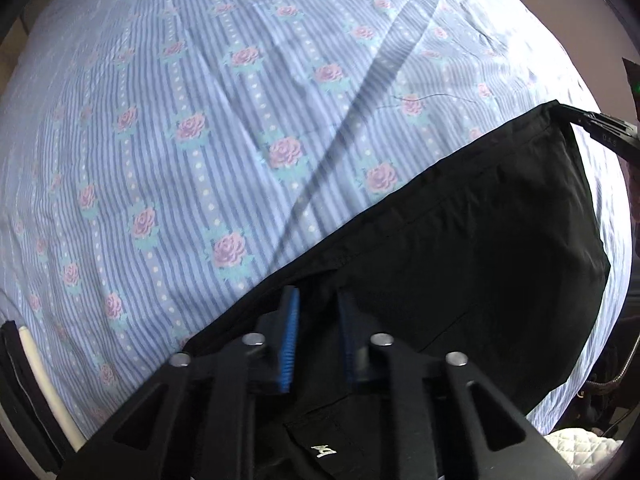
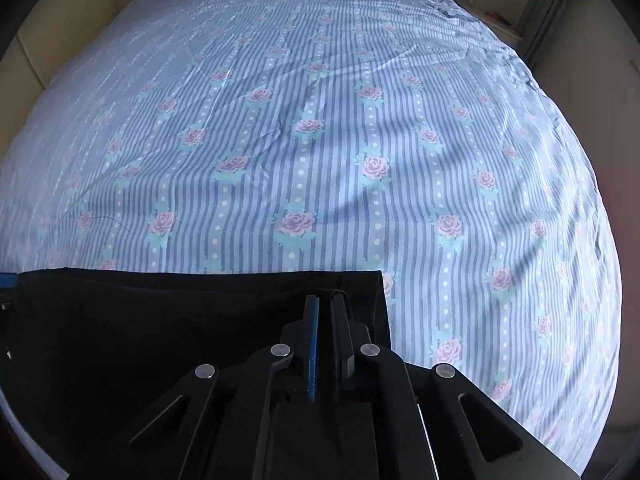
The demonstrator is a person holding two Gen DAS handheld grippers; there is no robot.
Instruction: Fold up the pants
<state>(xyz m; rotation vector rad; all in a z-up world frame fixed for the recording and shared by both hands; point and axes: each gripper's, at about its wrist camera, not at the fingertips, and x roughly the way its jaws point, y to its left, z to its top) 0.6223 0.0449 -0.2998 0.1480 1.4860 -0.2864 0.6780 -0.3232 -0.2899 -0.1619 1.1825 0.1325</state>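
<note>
The black pants (image 1: 460, 264) hang stretched between my two grippers above a bed. In the left wrist view my left gripper (image 1: 318, 296) has its blue pads closed on the pants' top edge, with a gap showing between the fingers. The right gripper (image 1: 592, 122) shows at the far right, holding the other corner. In the right wrist view my right gripper (image 2: 325, 302) is shut on the pants (image 2: 160, 320) near their right corner, and the cloth runs off to the left.
A bed sheet (image 2: 320, 140) with blue stripes and pink roses covers the bed under both grippers. A beige headboard or wall (image 2: 60, 12) lies at the far left. A white quilted cloth (image 1: 580, 448) sits low right.
</note>
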